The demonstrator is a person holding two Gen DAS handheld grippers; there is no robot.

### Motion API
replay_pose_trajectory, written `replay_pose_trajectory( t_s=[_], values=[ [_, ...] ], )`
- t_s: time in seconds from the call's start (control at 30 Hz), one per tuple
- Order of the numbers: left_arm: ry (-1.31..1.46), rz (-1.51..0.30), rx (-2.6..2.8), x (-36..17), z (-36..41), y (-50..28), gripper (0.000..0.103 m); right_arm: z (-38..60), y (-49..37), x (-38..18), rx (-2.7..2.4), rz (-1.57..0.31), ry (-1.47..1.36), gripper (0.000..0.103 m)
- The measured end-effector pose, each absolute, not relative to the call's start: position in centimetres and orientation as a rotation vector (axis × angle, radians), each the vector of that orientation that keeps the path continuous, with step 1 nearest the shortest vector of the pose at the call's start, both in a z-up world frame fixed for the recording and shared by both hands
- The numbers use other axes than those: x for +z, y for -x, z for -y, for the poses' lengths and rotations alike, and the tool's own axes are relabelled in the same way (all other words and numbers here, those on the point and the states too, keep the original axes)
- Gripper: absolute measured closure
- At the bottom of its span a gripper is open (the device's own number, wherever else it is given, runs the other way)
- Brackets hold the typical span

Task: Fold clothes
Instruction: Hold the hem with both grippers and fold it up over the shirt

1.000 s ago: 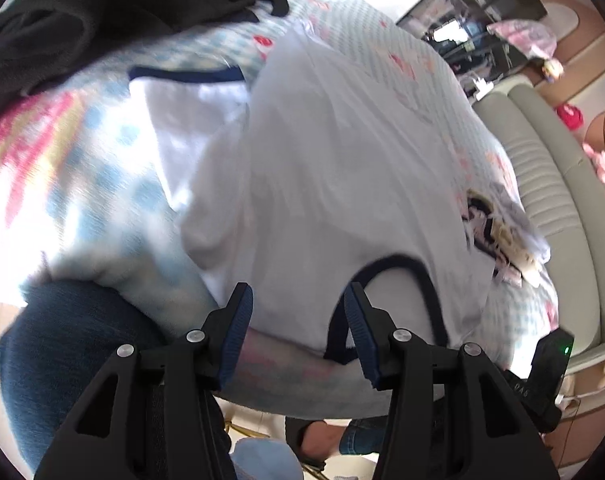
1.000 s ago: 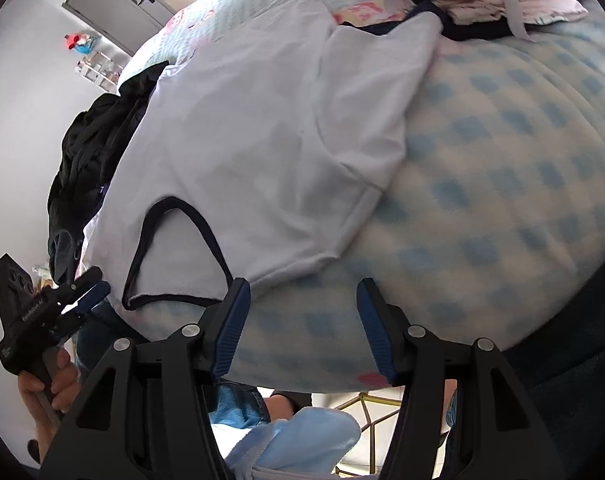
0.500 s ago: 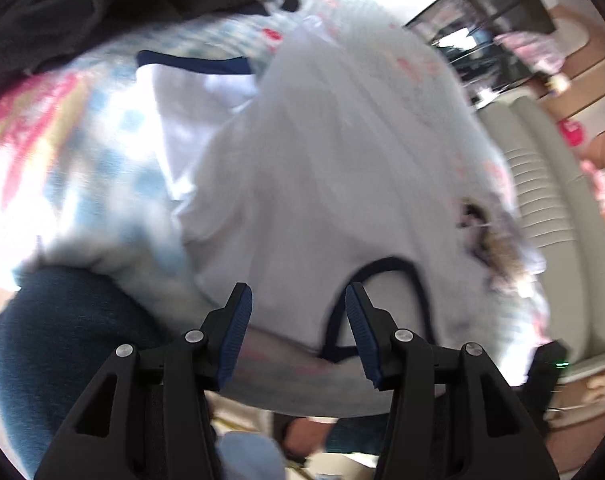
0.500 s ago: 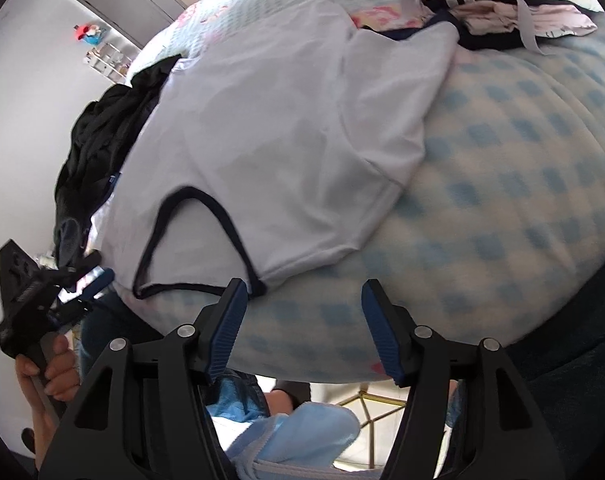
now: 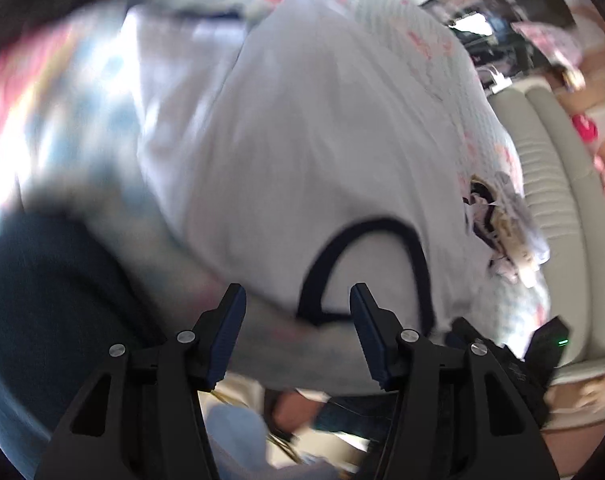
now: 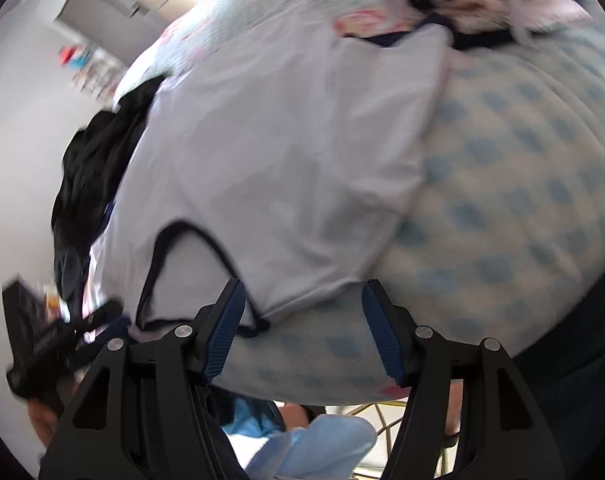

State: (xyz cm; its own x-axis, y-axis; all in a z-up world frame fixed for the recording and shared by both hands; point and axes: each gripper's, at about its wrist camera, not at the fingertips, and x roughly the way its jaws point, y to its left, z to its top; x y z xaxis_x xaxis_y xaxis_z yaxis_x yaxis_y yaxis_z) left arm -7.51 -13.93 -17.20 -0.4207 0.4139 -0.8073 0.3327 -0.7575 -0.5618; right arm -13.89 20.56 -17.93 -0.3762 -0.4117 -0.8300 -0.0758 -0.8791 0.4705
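A white T-shirt (image 5: pixel 310 152) with navy trim lies spread on a blue-checked bed cover (image 6: pixel 522 208), its navy-edged collar (image 5: pixel 362 268) nearest me. My left gripper (image 5: pixel 298 316) hovers at the shirt's near edge just left of the collar, its jaws opening, with nothing pressed between the pads. In the right wrist view the same white T-shirt (image 6: pixel 286 168) fills the middle. My right gripper (image 6: pixel 302 308) stands open over the shirt's shoulder edge right of the collar (image 6: pixel 190 272), pads apart from the cloth. The left gripper also shows at the lower left of the right wrist view, blurred.
A dark garment heap (image 6: pixel 94 168) lies left of the shirt. More clothes (image 6: pixel 482 8) are piled at the far right of the bed. A pale sofa (image 5: pixel 558 200) stands beyond the bed. The person's denim-clad leg (image 5: pixel 50 304) is close below the bed edge.
The left gripper has shifted right toward the collar and its fingers have spread wider; its view is now blurred. The right gripper has edged closer to the shirt's shoulder edge.
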Motion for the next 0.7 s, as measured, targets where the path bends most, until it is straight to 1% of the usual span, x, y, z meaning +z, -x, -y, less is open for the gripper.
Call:
replay_pose_trajectory(
  t_s=[0.07, 0.13, 0.23, 0.33, 0.4, 0.43, 0.5, 0.57, 0.63, 0.67, 0.7],
  values=[
    [1.675, 1.198, 2.283, -18.7, 13.8, 6.9, 0.049, -21.3, 14.0, -18.4, -2.338, 0.705, -1.622, 0.042],
    [1.637, 1.265, 2.277, -19.6, 13.8, 7.0, 0.049, -21.7, 14.3, -18.6, -2.305, 0.746, -1.605, 0.042],
    [1.563, 1.386, 2.268, -20.3, 14.4, 7.7, 0.049, -21.5, 15.3, -18.6, -2.284, 0.746, -1.550, 0.042],
    [1.506, 1.467, 2.213, -21.2, 14.3, 8.1, 0.049, -21.3, 16.5, -19.6, -2.363, 0.755, -1.585, 0.043],
    [1.416, 1.486, 2.159, -21.1, 14.0, 7.8, 0.059, -21.4, 16.4, -19.8, -2.370, 0.790, -1.568, 0.044],
    [1.390, 1.471, 2.168, -20.8, 13.8, 7.6, 0.062, -21.3, 16.2, -19.8, -2.371, 0.802, -1.555, 0.051],
    [1.405, 1.406, 2.230, -20.5, 13.7, 7.5, 0.062, -21.0, 15.9, -19.6, -2.355, 0.795, -1.515, 0.064],
    [1.422, 1.427, 2.225, -21.2, 14.0, 7.8, 0.062, -21.1, 15.7, -19.8, -2.335, 0.785, -1.497, 0.064],
    [1.426, 1.485, 2.200, -22.0, 14.0, 8.2, 0.063, -21.9, 15.8, -21.0, -2.316, 0.834, -1.531, 0.067],
    [1.428, 1.497, 2.197, -22.2, 13.9, 8.4, 0.068, -22.3, 15.8, -21.4, -2.299, 0.877, -1.531, 0.067],
    [1.426, 1.466, 2.229, -21.9, 13.6, 8.6, 0.075, -21.9, 16.5, -21.9, -2.285, 0.911, -1.528, 0.066]
  ],
)
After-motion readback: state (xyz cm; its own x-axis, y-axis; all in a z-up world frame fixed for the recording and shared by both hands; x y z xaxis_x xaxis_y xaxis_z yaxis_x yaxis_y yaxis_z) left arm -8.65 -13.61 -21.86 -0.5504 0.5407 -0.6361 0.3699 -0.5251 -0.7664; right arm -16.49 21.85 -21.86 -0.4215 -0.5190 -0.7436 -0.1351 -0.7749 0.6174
